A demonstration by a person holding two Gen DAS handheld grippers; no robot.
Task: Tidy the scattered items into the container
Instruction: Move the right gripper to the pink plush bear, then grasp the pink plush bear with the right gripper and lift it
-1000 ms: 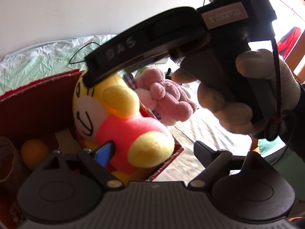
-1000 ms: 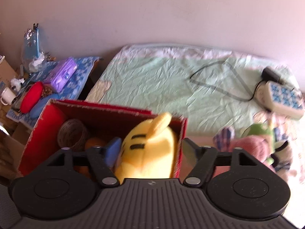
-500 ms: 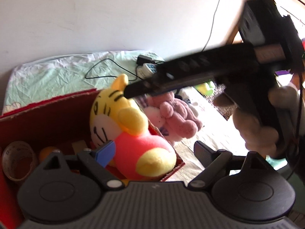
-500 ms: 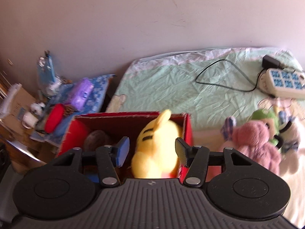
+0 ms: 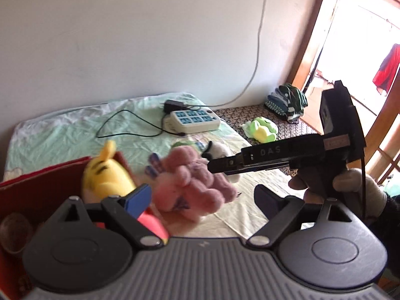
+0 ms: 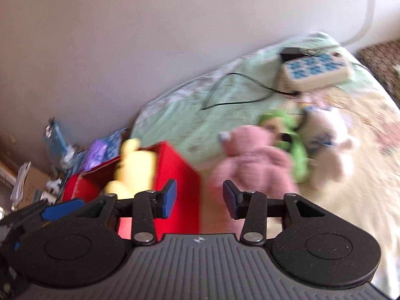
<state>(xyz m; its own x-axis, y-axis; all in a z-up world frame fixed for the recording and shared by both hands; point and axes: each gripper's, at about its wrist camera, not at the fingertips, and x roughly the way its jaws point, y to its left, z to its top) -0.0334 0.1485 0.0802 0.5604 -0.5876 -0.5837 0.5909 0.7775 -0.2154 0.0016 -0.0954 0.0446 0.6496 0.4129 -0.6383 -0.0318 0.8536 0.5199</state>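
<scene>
A red box (image 6: 175,172) stands on the bed with a yellow tiger plush (image 6: 135,170) sticking out of it; both also show in the left wrist view, box (image 5: 37,187) and tiger (image 5: 105,175). A pink plush (image 6: 252,165) lies on the bed right of the box, with a green plush (image 6: 287,135) and a white plush (image 6: 330,145) beside it. My right gripper (image 6: 200,200) is open and empty, above the box's right edge and the pink plush. My left gripper (image 5: 202,200) is open and empty over the pink plush (image 5: 195,182).
A white power strip (image 5: 195,122) with a black cable (image 5: 125,122) lies on the green sheet near the wall. A small green-yellow toy (image 5: 262,130) and folded clothes (image 5: 287,100) lie at the far right. A cluttered side table (image 6: 75,155) stands left of the bed.
Both grippers have swung right, away from the tiger in the box and toward the pink plush. The right gripper, seen from the left wrist, moved from overhead to the right side.
</scene>
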